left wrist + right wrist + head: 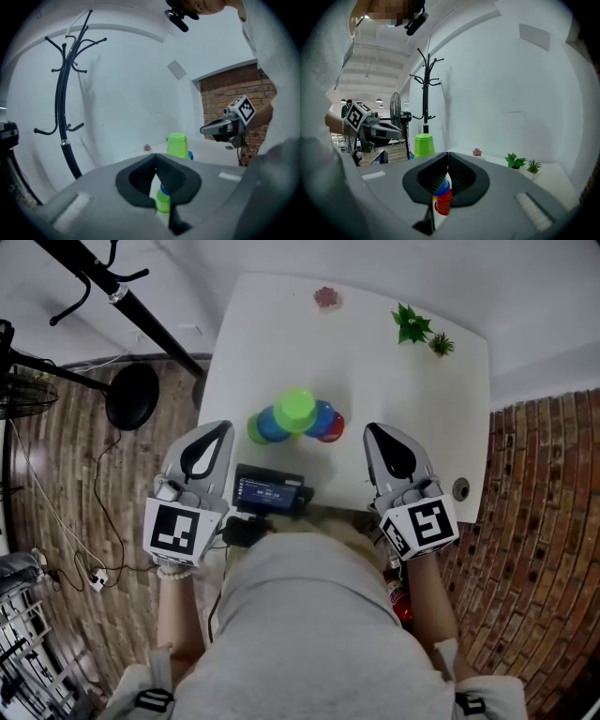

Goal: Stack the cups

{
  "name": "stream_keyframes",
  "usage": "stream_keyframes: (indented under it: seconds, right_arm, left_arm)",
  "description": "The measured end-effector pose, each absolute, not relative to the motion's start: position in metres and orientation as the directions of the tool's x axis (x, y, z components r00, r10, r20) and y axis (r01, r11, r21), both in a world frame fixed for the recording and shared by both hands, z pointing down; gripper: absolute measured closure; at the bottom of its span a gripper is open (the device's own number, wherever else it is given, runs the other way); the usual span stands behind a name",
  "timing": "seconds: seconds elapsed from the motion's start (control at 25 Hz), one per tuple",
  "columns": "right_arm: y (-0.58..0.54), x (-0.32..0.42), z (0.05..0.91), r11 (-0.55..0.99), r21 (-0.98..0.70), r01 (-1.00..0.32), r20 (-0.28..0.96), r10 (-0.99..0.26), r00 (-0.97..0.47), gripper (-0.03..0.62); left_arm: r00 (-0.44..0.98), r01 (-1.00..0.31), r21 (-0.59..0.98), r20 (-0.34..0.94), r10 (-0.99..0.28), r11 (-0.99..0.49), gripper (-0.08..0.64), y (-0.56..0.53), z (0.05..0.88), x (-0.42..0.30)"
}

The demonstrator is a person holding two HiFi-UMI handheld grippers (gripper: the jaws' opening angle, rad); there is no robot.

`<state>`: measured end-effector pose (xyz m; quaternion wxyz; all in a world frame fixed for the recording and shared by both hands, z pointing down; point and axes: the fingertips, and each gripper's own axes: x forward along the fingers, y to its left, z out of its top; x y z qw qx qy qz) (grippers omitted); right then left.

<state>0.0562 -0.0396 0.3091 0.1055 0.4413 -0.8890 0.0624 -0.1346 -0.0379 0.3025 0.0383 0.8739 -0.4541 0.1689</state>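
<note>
Pressing fully together with nothing pinched between them, the jaws of the left gripper [223, 429] are pointing out across the white table [394, 399]. The right gripper [373, 430] is doing the same, its jaws also meeting tip to tip and holding nothing. Both are sitting in the person's hands at the near side of the table, well apart from each other. The pile of cups [296, 418] is standing between them, just beyond their tips, and neither is touching it. The cups are forming a small pyramid. A lime-green cup [297, 407] is crowning it upside down, blue cups [275, 427] are sitting beneath it, another green cup [253, 431] is showing at the left end, and a red cup [335, 430] is showing at the right end. A small screen device [270, 493] is hanging at the person's chest between the grippers. Farther off, two small potted plants [412, 324] are standing near the table's far right corner, and a pinkish ornament [326, 297] is sitting at its far edge. A black coat stand [112, 287] is rising to the left, over a brown floor [66, 474].
</note>
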Motion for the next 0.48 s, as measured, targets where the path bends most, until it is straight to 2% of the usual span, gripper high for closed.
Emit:
stream_keyframes:
  seconds: [0.48]
  right_arm:
    - [-0.0427, 0.0565, 0.3123, 0.593, 0.004, -0.805, 0.255, -0.779, -0.573, 0.589]
  left_arm:
    - [0.535, -0.805, -0.092, 0.314, -0.784, -0.586, 0.563, -0.0425, 0.3015, -0.134]
